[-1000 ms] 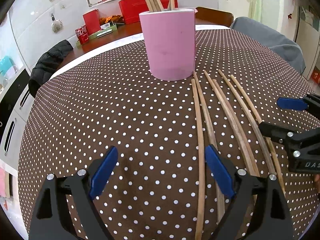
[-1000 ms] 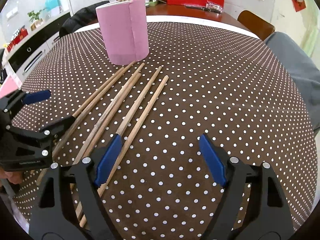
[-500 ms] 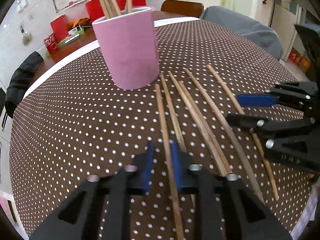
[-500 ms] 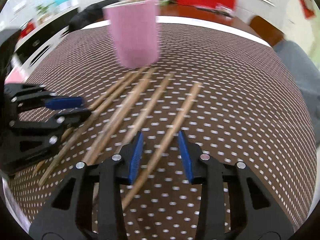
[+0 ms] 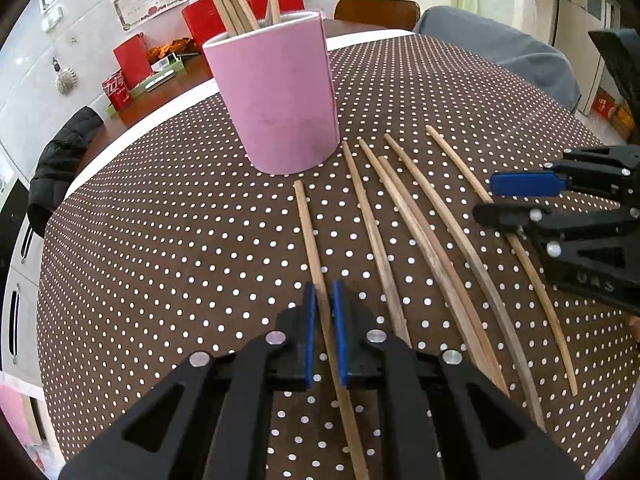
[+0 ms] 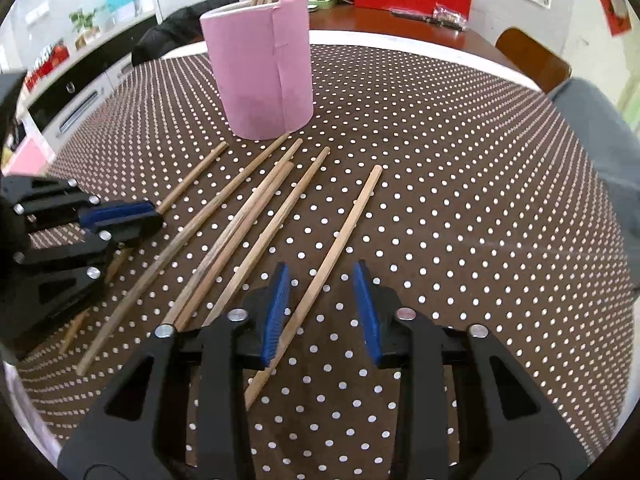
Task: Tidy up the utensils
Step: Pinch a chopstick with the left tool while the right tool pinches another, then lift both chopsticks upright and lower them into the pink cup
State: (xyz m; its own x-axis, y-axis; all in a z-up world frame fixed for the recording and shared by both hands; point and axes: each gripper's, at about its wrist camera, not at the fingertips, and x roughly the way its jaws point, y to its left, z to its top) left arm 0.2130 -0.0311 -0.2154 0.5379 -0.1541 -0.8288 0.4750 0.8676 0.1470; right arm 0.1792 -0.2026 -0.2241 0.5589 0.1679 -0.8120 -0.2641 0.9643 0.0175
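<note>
Chopsticks (image 5: 404, 216): six loose on dotted table (image 5: 160, 240), long axes fanning toward pink cup (image 5: 276, 96), near ends toward cameras. Cup upright w/ more sticks standing inside. Left hand-held gripper (image 5: 323, 336) clamped on leftmost stick (image 5: 310, 232). Right hand-held gripper (image 6: 324, 308) closing, rightmost stick (image 6: 344, 232) betw. jaws, touching left pad only.

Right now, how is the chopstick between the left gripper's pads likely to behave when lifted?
The chopstick looks thin, wooden and straight, so probably stiff and light. The left gripper holds it near one end, so the long free end may sag or pivot. Its smooth, slim shaft could slip or roll.
</note>
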